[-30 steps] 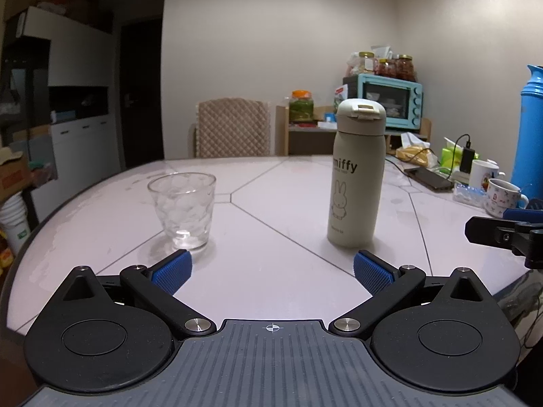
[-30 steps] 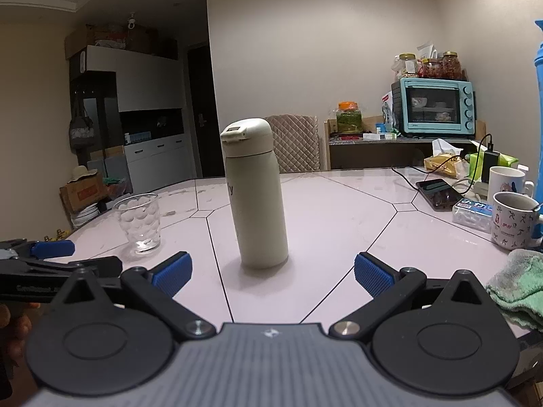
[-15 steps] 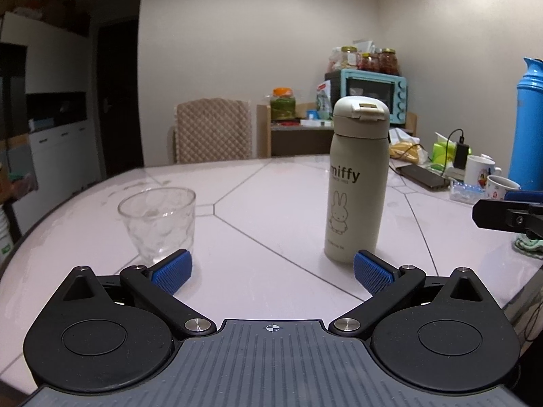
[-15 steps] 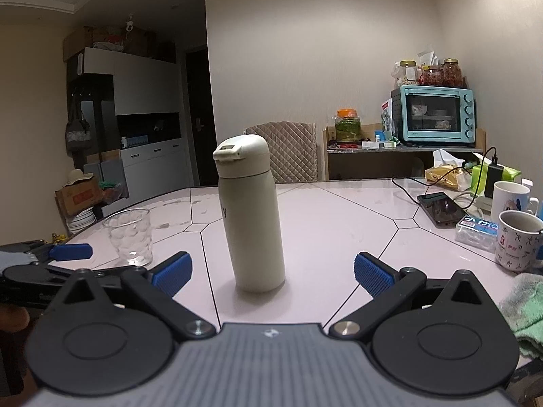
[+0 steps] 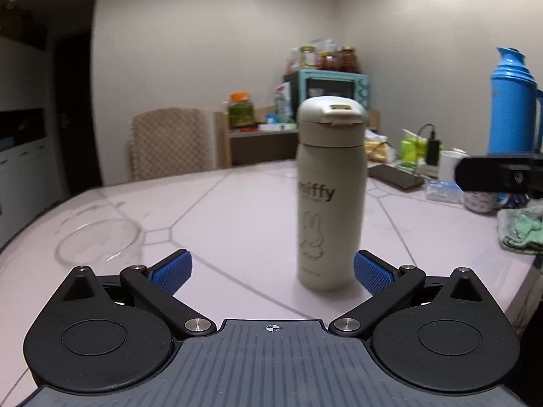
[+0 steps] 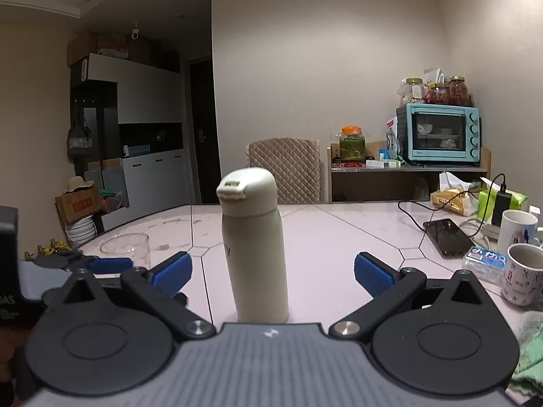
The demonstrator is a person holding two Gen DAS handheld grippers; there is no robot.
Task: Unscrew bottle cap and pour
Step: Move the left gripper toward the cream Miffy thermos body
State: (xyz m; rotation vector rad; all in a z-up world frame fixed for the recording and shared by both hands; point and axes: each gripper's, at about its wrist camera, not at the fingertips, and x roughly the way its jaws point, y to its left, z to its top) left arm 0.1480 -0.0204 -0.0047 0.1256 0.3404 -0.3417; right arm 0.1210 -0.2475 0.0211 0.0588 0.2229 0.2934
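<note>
Nothing is done yet — the bottle (image 6: pixel 255 247) is standing upright on the table (image 6: pixel 346 237) with its cap (image 6: pixel 247 186) on, and the glass (image 6: pixel 125 249) is sitting empty to its left. Both the left gripper (image 5: pixel 271 269) and right gripper (image 6: pixel 273 271) are pointing level at the bottle, fingers spread wide and gripping nothing — all 2 steps are remaining.

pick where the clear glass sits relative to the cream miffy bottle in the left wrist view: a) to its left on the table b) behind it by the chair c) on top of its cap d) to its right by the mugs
a: in the left wrist view the glass stands on the table to the left of the upright bottle, apart from it, just beyond the left gripper's blue left finger.
</note>
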